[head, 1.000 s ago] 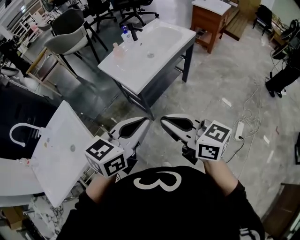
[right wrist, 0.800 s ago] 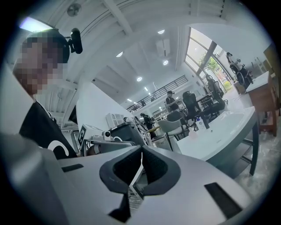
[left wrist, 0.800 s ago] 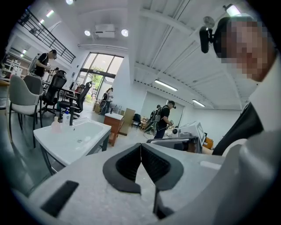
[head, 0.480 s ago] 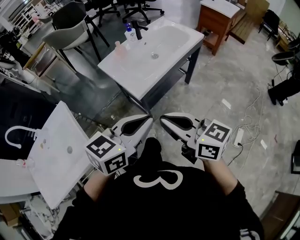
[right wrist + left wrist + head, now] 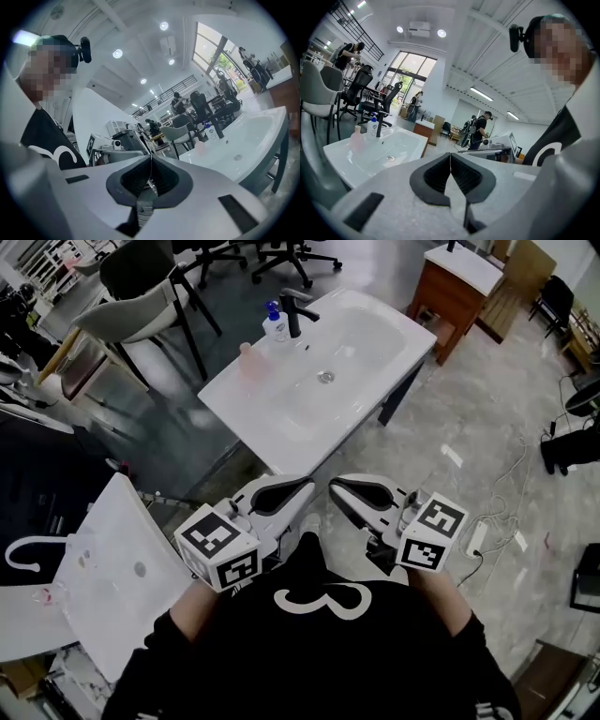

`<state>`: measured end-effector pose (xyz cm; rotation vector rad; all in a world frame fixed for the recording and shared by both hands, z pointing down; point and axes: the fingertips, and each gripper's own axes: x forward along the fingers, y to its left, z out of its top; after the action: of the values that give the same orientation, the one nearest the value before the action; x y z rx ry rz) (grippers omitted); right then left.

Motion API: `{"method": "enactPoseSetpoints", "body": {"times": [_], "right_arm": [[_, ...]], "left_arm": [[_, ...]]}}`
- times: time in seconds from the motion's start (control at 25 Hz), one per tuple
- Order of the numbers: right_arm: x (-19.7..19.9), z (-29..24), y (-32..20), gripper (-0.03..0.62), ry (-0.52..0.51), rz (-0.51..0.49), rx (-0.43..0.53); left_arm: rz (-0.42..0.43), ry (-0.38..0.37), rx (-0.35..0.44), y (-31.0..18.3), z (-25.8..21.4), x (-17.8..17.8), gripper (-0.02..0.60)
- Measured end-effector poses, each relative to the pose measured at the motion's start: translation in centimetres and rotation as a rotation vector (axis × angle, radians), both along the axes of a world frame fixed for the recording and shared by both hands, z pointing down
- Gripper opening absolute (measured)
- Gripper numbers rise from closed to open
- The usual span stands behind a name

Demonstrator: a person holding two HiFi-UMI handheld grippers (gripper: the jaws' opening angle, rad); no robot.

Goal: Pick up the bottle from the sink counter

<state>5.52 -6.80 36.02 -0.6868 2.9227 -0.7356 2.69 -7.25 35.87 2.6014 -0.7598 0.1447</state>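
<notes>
- Left gripper point(image 5: 306, 484) and right gripper point(image 5: 335, 483): jaws pressed together, nothing between them.
- Pink bottle point(image 5: 248, 360), small and blurred, stands on the sink counter point(image 5: 234, 401), well ahead of both jaws, near a pump bottle point(image 5: 274, 325).

A small, pale pink bottle point(image 5: 247, 358) stands upright on the white sink worktop point(image 5: 246, 409), at its back edge, left of the black faucet point(image 5: 293, 313). A white pump bottle point(image 5: 275, 327) with a blue head stands upright just beside the faucet, between the two.

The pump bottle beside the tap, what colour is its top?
Blue; the pump bottle shows best in the head view.
</notes>
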Motion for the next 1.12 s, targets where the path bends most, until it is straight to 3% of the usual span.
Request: {"method": "enactPoseSetpoints", "body": {"times": [0.2, 0.48, 0.64, 1.04, 1.12], "right_arm": [[-2.1, 2.0, -7.1, 0.015, 0.023, -0.016, -0.06], [-5.1, 4.6, -13.7, 0.015, 0.052, -0.043, -0.141], [-5.9, 6.1, -17.1, 0.015, 0.079, -0.032, -0.188], [-7.5, 7.2, -22.3, 0.015, 0.11, -0.051, -0.207], [-7.7, 7.3, -23.1, 0.014, 0.119, -0.058, -0.21]], "left_arm": [[-0.012, 0.006, -0.043, -7.0, 1.7, -1.9, 0.015], [-0.103, 0.095, -0.063, -14.5, 3.0, -6.3, 0.015], [-0.113, 0.122, -0.048, -17.7, 3.3, -7.6, 0.017], [-0.236, 0.02, 0.039, -25.5, 4.3, -11.5, 0.021], [-0.244, 0.007, 0.051, -26.8, 4.4, -11.9, 0.079]]}}
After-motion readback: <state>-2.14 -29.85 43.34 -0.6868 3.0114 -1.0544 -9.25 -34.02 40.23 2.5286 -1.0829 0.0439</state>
